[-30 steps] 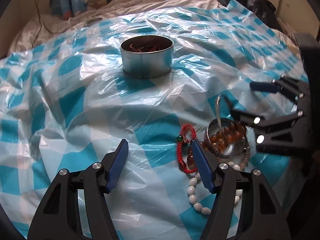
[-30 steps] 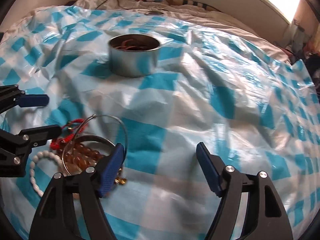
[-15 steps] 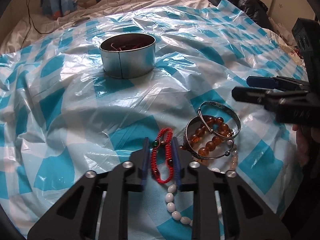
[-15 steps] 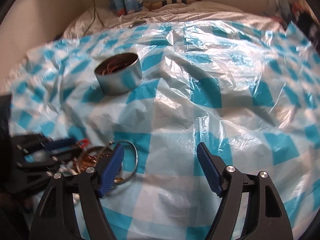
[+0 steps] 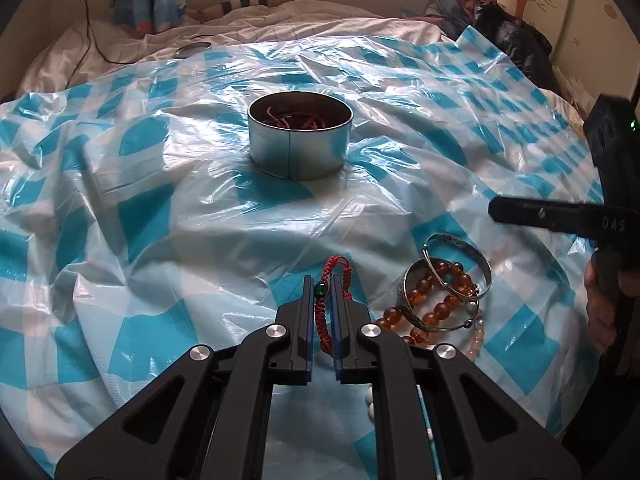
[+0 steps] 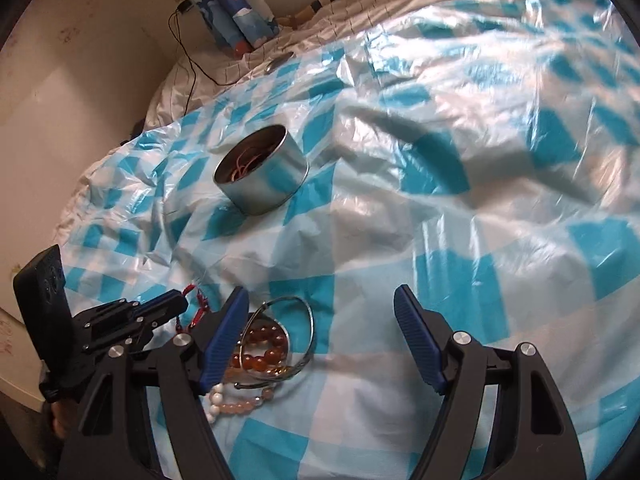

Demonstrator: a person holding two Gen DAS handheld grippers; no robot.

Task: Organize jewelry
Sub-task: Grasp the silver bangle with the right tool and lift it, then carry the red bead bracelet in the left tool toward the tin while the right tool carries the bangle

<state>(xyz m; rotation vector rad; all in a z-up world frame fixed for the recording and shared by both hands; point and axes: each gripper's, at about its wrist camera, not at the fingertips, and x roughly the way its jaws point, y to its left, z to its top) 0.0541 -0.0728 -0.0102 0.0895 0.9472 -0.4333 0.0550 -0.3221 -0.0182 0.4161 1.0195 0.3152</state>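
Observation:
My left gripper (image 5: 323,280) is shut on a red cord bracelet (image 5: 325,316) with a green bead, low over the blue-checked plastic sheet (image 5: 168,264). To its right lie silver bangles (image 5: 460,268), an amber bead bracelet (image 5: 436,304) and pale beads (image 5: 478,334). A round metal tin (image 5: 300,140) with red cords inside stands farther back. My right gripper (image 6: 320,312) is open and empty, its left finger over the bangles (image 6: 308,320) and amber beads (image 6: 260,354). The tin (image 6: 262,176) shows at upper left there. The left gripper (image 6: 164,306) shows at the left.
A small round lid (image 5: 193,49) lies on the white bedding behind the sheet. A blue patterned bundle (image 5: 148,4) and a black cable (image 5: 96,32) stand by the wall. Dark clothes (image 5: 512,36) lie at the far right.
My left gripper shifted onto the red bracelet and closed on it. My right gripper drew back from the bangles and tilted, staying open.

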